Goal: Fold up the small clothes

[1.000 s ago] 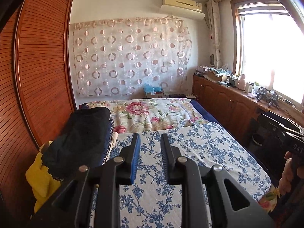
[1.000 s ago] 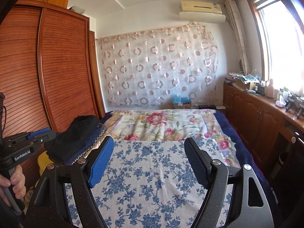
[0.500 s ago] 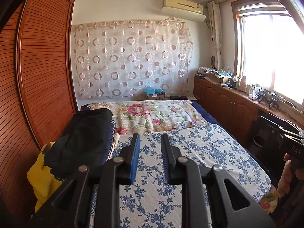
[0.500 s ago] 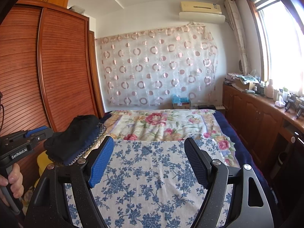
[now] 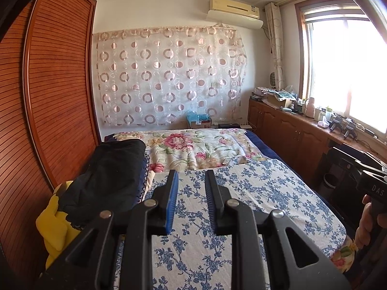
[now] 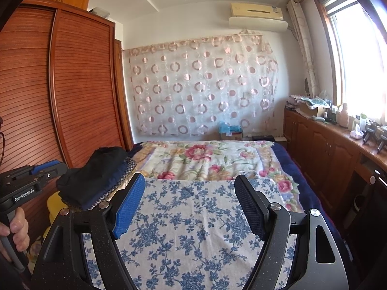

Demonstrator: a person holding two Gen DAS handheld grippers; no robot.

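A pile of folded dark clothes [image 5: 108, 176] topped by a black garment [image 6: 96, 169] sits at the bed's left edge, over something yellow [image 5: 53, 227]. My left gripper [image 5: 191, 172] hovers above the blue-flowered cloth [image 5: 254, 193]; its jaws stand a narrow gap apart with nothing between them. My right gripper [image 6: 189, 176] is wide open over the same cloth [image 6: 193, 229] and holds nothing. Each view shows the other gripper at its edge, held by a hand [image 6: 17, 227]. The pile lies left of and beyond both grippers.
A floral quilt [image 5: 193, 147] covers the far half of the bed. A wooden wardrobe [image 6: 79, 91] runs along the left side. Low wooden cabinets [image 5: 290, 130] with clutter on top line the right under the window. A small box [image 6: 231, 134] sits at the far wall.
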